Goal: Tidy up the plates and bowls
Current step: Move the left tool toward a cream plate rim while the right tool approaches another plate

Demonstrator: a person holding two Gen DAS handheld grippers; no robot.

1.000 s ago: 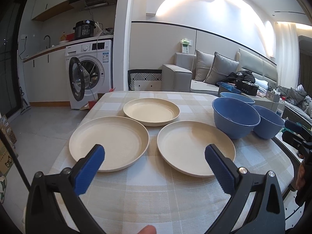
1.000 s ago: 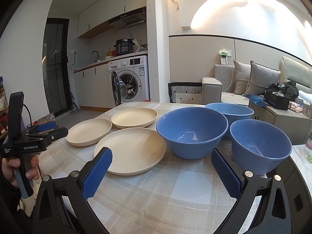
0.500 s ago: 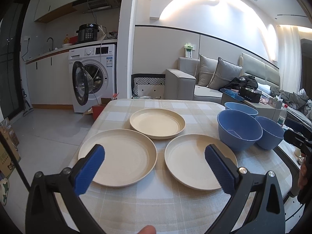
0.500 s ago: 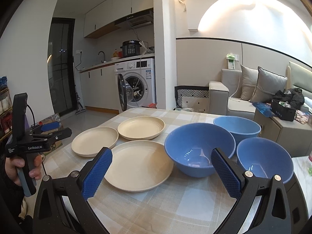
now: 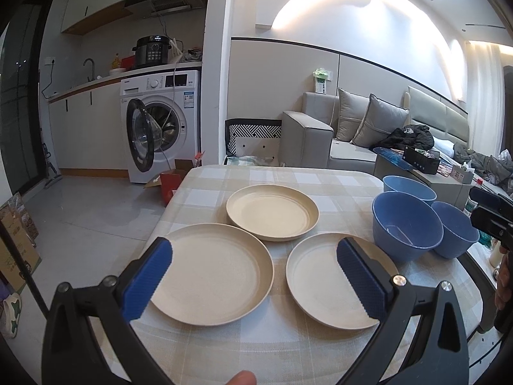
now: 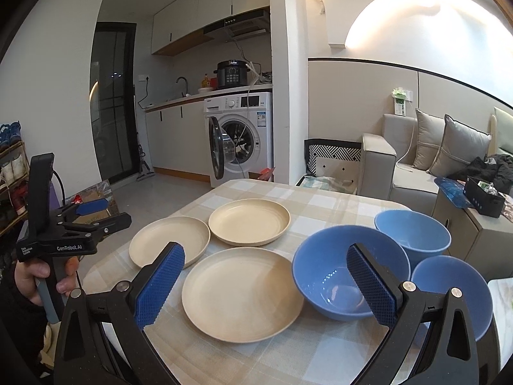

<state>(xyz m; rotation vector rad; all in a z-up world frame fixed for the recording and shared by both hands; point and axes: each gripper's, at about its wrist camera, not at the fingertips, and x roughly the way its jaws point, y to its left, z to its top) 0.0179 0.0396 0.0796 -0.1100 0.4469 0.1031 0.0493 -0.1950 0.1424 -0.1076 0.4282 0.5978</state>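
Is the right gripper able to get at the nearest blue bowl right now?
Probably yes: the right gripper is open and empty, the nearest blue bowl sits just ahead, nothing between.

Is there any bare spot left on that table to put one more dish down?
Yes: the far strip of checked cloth behind the far plate, and the near edge in front of the two near plates. The bowls crowd the right side.

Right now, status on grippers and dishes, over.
Left gripper and right gripper: jaws open, empty. Three cream plates, three blue bowls unstacked on table. Nothing in the way.
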